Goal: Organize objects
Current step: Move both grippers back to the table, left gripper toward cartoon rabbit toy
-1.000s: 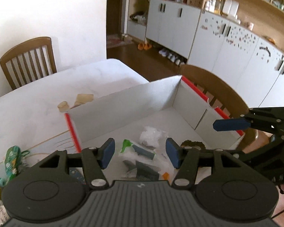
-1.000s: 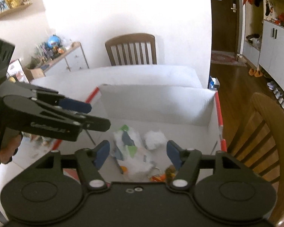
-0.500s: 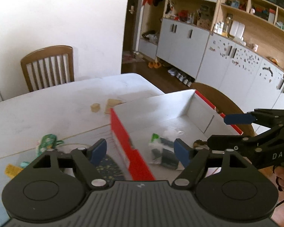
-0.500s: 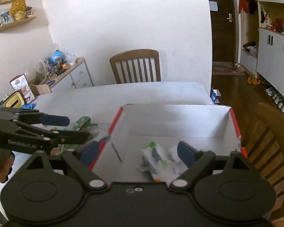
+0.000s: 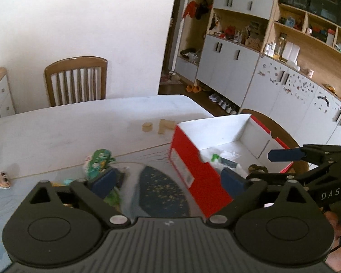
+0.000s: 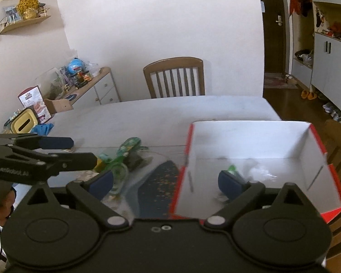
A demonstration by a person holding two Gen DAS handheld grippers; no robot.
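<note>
A red shoebox (image 5: 193, 170) with a white inside stands on the table's right side; it also shows in the right wrist view (image 6: 250, 141). White and green packets (image 5: 225, 159) lie in it. A dark blue speckled item in clear wrap (image 5: 159, 191) lies left of the box. A green packet (image 5: 97, 161) lies further left, among small items. My left gripper (image 5: 168, 183) is open and empty above the wrapped item. My right gripper (image 6: 166, 182) is open and empty over the box's left wall.
Two small wooden blocks (image 5: 161, 126) lie on the white table (image 5: 68, 132) behind the box. A small striped toy (image 5: 1, 179) lies at the left. Wooden chairs stand at the far side (image 5: 76, 79) and to the right (image 6: 338, 141). A yellow tissue box (image 6: 22, 124) sits far left.
Both grippers have pulled back and up from inside the box and shifted left. Their jaws have opened wider. The items left of the box have come into view.
</note>
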